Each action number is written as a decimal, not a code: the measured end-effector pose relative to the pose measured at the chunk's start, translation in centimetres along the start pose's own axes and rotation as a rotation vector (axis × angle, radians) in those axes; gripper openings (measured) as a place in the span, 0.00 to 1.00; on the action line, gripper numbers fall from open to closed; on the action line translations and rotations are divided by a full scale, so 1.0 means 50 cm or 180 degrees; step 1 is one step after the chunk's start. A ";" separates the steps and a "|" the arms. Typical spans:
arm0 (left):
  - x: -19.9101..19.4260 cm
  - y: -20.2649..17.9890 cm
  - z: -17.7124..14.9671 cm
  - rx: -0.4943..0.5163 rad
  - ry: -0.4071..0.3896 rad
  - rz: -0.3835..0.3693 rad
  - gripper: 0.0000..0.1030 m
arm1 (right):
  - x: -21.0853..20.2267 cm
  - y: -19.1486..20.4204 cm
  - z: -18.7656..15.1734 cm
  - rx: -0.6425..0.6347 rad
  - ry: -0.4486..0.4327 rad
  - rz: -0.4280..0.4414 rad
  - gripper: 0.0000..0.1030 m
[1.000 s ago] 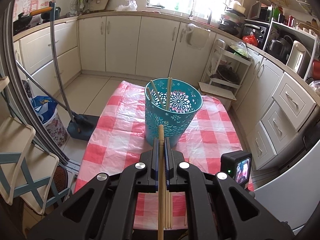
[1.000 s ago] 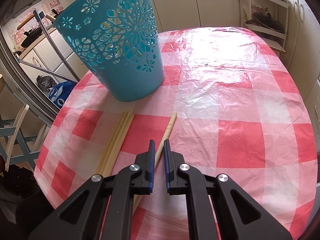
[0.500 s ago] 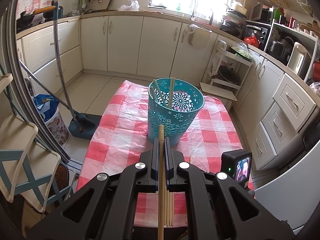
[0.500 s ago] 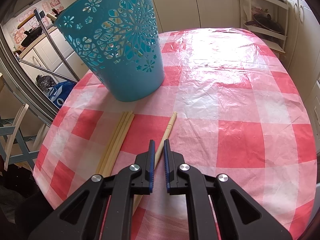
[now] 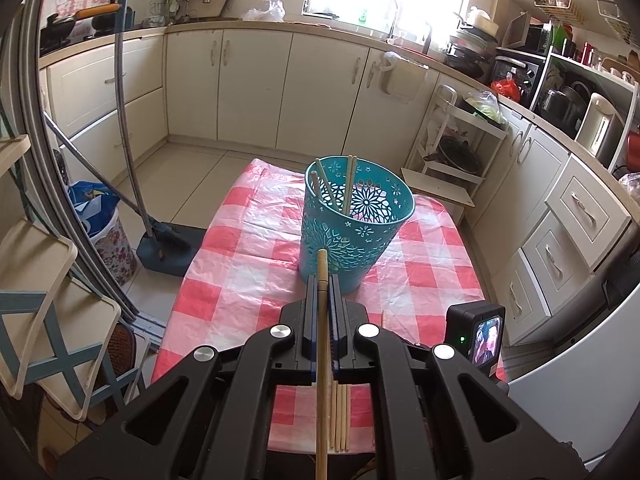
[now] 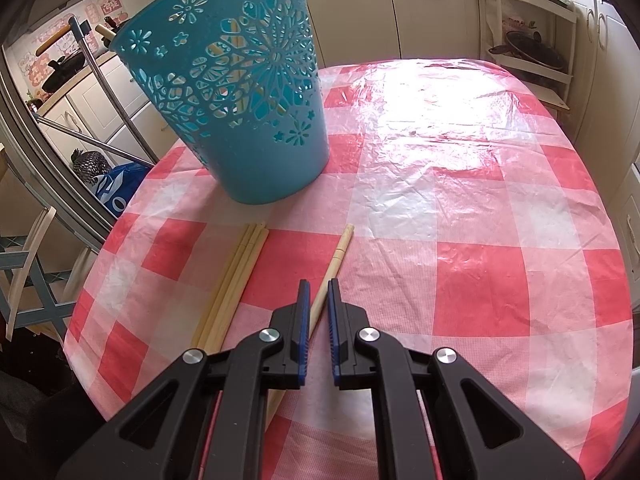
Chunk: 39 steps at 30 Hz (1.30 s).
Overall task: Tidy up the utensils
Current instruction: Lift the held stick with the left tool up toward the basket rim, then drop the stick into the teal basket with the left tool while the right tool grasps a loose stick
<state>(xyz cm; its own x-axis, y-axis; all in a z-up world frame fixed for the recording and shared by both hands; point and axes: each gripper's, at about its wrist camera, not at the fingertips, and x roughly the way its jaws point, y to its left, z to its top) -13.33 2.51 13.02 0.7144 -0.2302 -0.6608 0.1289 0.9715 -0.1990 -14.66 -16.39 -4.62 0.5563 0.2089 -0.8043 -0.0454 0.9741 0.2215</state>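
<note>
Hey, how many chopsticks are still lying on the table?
5, as far as I can tell: four pressed side by side in a bundle in front of the basket, and a lone chopstick just right of them. The bundle is tight, so its count may be off.

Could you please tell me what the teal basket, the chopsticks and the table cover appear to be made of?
Teal basket: likely moulded plastic, matte, with cut-out flower patterns. Chopsticks: probably bamboo or light wood, pale tan, unvarnished-looking. Table cover: thin plastic sheet in red-and-white check, judging by its glossy glare and fine wrinkles.
</note>
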 end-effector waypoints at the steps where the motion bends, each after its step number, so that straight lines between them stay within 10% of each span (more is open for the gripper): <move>1: 0.001 0.001 -0.001 -0.0006 0.0004 -0.0007 0.04 | 0.000 0.000 0.000 -0.0001 0.0000 -0.0001 0.09; 39: 0.062 0.073 -0.047 -0.0314 -0.0052 -0.0422 0.04 | -0.012 0.001 0.008 0.0013 -0.0022 -0.0012 0.07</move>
<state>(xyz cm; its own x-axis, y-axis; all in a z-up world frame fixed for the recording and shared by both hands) -12.25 5.22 8.52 0.7068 -0.3542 -0.6123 0.1552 0.9222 -0.3542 -14.70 -16.48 -3.90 0.5622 0.2046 -0.8013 -0.0400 0.9745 0.2208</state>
